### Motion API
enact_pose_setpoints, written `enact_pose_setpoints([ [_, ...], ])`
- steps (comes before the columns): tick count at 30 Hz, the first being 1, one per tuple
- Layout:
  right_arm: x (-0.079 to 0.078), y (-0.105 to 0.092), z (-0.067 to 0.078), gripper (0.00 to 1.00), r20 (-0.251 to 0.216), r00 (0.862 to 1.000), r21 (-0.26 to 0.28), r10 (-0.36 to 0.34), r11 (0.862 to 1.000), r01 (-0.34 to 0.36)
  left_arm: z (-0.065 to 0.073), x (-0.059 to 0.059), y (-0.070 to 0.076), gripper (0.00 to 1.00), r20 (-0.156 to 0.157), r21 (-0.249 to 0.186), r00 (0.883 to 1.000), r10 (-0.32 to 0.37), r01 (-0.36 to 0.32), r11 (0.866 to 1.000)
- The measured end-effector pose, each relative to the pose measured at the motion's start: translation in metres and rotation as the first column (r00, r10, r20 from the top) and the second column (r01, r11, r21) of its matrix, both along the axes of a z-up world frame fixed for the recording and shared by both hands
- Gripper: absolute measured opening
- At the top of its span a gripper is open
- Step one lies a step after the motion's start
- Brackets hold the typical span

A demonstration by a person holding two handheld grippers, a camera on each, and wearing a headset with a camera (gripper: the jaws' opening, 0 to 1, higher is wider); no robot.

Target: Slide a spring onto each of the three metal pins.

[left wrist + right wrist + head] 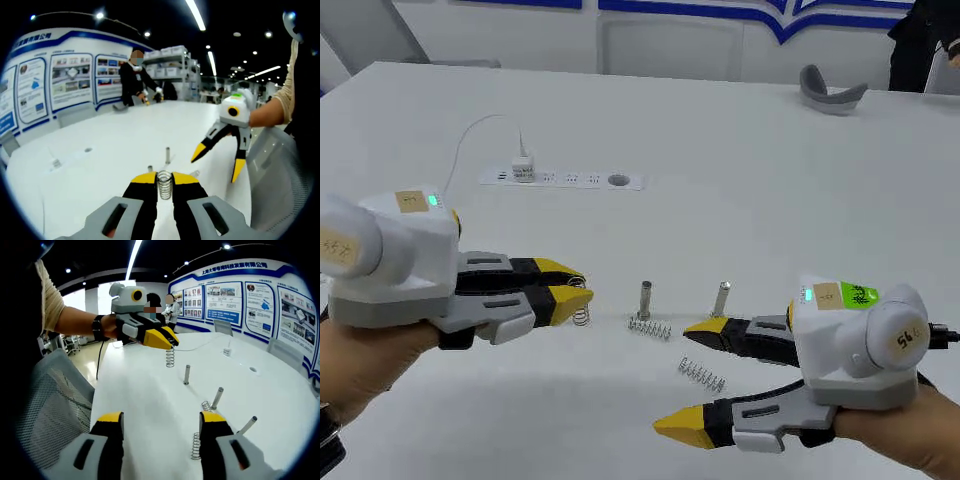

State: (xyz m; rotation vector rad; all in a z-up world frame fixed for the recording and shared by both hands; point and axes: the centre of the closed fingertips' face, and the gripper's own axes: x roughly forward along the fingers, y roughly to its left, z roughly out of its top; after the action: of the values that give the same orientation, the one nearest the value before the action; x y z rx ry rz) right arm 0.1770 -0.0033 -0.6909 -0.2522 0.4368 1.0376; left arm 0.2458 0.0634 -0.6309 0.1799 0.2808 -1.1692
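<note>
**Head view, read left to right.** The left gripper (pixel 582 283), grey-bodied with black jaws and yellow tips, is clenched on the upper coils of a small steel coil spring (pixel 581 315). The spring hangs below the tips with its axis near vertical, over the white tabletop (pixel 740 200) and just left of the pins. Whether its lower end touches the surface cannot be told.

Next stands a short grey metal pin (pixel 645 297), upright and bare. A second upright metal pin (pixel 721 297) stands to its right, also bare. A loose spring (pixel 650 327) lies on its side at the foot of the first pin. A second loose spring (pixel 701 374) lies nearer the person, between the spread jaws of the right gripper (pixel 690 378), which is released and grasps nothing. The right gripper view adds a third pin (pixel 247 425), close beside that gripper's own jaw and likewise bare, so no spring is seated yet.

**Step in hand, as judged:** threading the held spring onto the first pin.
- Hold the spring's axis plumb and bring its open lower end directly over the pin's top.
- Lower it until several coils surround the shaft, and only then let go.
- Approach slowly, because the grip is high on the coils and the free end may sway.
- Hold the idle gripper clear of the other pins, lest it topple them.
</note>
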Motion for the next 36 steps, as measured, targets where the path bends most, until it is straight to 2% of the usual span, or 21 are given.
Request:
enact_pose_setpoints([
  [7,-0.005,-0.008,-0.001,0.71,0.006,1.000,-0.010,-0.005,1.000,0.005,-0.004,0.015,0.011,0.10,-0.004,0.016,0.999,0.041,-0.041,0.999],
  [14,-0.008,-0.020,-0.004,0.74,0.008,1.000,-0.027,-0.030,0.999,0.031,-0.006,0.031,0.019,0.10,-0.001,0.025,0.997,0.077,-0.077,0.997],
  [24,-0.005,-0.034,0.002,0.76,0.014,0.996,-0.010,-0.090,0.996,0.090,-0.011,0.053,0.029,0.10,-0.014,0.023,0.991,0.132,-0.131,0.991],
  [31,-0.004,-0.044,0.001,0.77,0.014,0.992,-0.009,-0.122,0.992,0.122,-0.017,0.064,0.031,0.10,-0.021,0.029,0.987,0.162,-0.162,0.986],
  [36,-0.004,-0.045,0.001,0.76,0.009,0.991,-0.004,-0.136,0.991,0.136,-0.020,0.068,0.030,0.10,-0.026,0.033,0.985,0.170,-0.169,0.985],
])
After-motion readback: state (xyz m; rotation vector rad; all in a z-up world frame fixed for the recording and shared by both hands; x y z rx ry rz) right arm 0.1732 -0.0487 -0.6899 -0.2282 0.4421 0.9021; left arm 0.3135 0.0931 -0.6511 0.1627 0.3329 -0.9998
